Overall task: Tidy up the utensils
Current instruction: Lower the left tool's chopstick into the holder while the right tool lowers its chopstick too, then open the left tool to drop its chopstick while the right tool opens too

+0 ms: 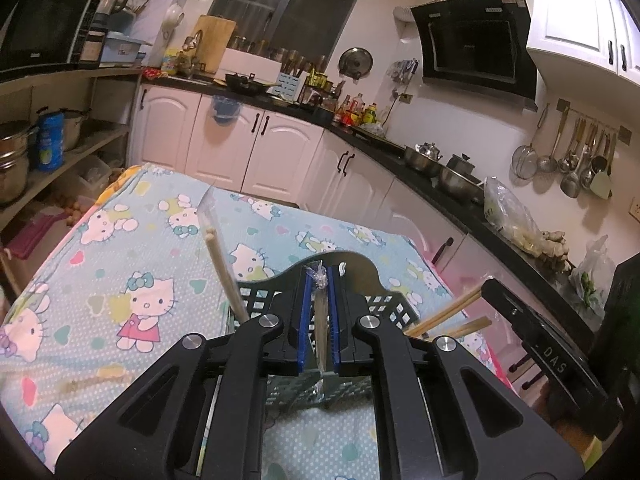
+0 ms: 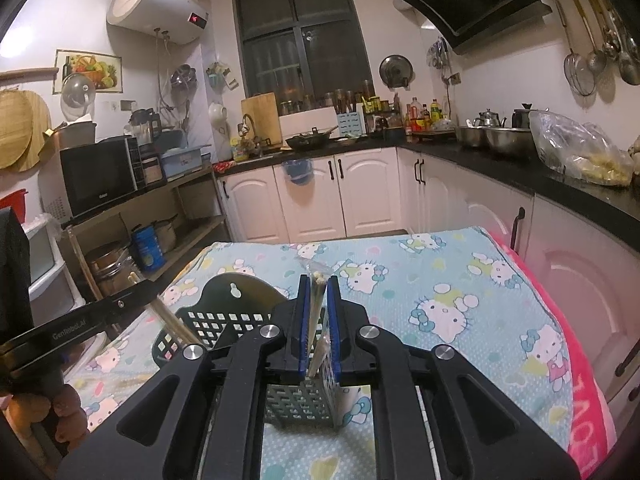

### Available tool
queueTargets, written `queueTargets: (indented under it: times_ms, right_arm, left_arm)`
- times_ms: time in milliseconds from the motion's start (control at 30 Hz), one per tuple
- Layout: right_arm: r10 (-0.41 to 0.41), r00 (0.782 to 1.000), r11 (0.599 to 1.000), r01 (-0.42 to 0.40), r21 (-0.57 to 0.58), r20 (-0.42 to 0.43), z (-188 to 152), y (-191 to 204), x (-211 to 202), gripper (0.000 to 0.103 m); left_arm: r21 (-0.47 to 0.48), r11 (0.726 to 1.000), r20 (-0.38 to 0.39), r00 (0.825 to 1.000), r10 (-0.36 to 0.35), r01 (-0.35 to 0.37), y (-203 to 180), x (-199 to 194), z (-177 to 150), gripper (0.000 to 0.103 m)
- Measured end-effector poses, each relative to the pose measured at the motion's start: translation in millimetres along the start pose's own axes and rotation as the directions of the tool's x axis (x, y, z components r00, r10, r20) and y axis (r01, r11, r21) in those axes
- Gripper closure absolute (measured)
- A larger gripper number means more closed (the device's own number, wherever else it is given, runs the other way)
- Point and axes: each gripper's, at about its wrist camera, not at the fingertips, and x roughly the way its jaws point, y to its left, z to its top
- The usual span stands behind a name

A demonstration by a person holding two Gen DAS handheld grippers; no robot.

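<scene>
A dark perforated utensil holder stands on the cartoon-cat tablecloth. My left gripper is shut on a plastic-wrapped pair of chopsticks that stands down into the holder. My right gripper has another wrapped pair between its blue pads; the sticks lean on the left pad and a thin gap shows beside the right pad. Each gripper shows in the other's view: the left with its sticks at the holder's left side, the right at its right side. A third wrapped pair leans out of the holder.
The table's far edge faces white cabinets under a black countertop crowded with pots, bottles and a plastic bag. Open shelves with a microwave and pots stand on the left. Ladles and strainers hang on the right wall.
</scene>
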Motion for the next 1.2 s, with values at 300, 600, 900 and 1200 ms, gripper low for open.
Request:
queueTargets:
  times_ms: [300,600,900,1200]
  right_arm:
    - [0.008,1.000,1.000,-0.008,-0.001,-0.024,-0.8,-0.4,-7.7,0.082]
    - [-0.001,1.000,1.000,0.002,0.017,-0.027,-6.0,-6.3,-18.4,0.076]
    - [0.000,1.000,1.000,0.001,0.020,-0.023,-10.9,-8.6,-32.2,0.063]
    - [0.006,1.000,1.000,-0.005,0.020,-0.022,-16.3,-9.4,-52.3,0.055]
  left_arm:
    - [0.005,1.000,-0.045,0.999,0.005,-0.005,0.2,-3.4,-7.5,0.088]
    - [0.004,1.000,-0.072,0.997,0.016,-0.015,3.2,-10.4,-16.2,0.074]
    - [-0.016,1.000,-0.080,0.997,0.012,-0.013,9.0,-25.5,-21.7,0.058]
    - [-0.017,1.000,-0.077,0.997,0.013,-0.014,10.0,-42.4,-29.5,0.039]
